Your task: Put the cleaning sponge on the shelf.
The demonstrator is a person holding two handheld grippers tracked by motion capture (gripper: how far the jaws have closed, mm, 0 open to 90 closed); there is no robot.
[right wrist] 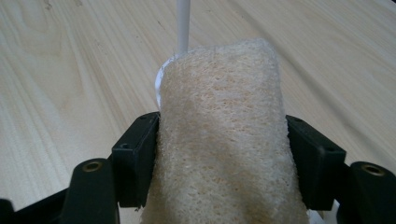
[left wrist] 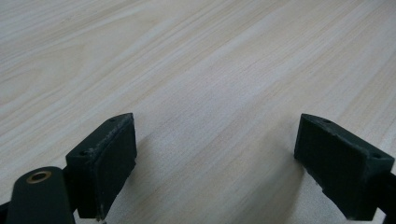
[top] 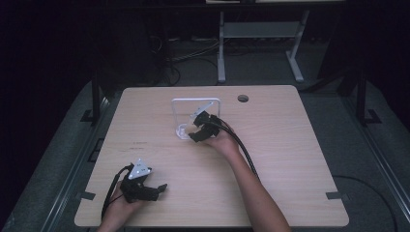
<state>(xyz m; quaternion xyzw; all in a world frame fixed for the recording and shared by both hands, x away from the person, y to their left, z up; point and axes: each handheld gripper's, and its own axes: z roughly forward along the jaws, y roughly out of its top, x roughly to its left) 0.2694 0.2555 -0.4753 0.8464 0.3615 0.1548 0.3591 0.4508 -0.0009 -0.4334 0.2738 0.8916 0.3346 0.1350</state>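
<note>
Right gripper (right wrist: 223,158) clamped on loofah sponge (right wrist: 223,140), nosing at the white stand (top: 196,118); could easily tip it. Left gripper (left wrist: 215,163) wide open, empty

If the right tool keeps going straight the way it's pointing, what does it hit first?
Probably the white frame just past the loofah sponge that the right tool grips; how near it stands is unclear.

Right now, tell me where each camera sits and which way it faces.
High view: above the person's side, looking forward and down on the table; both forearms show.
Left gripper view: on the left gripper, along its open jaws.
Right gripper view: on the right gripper, jaws clamping a loofah sponge.
All share the table.
</note>
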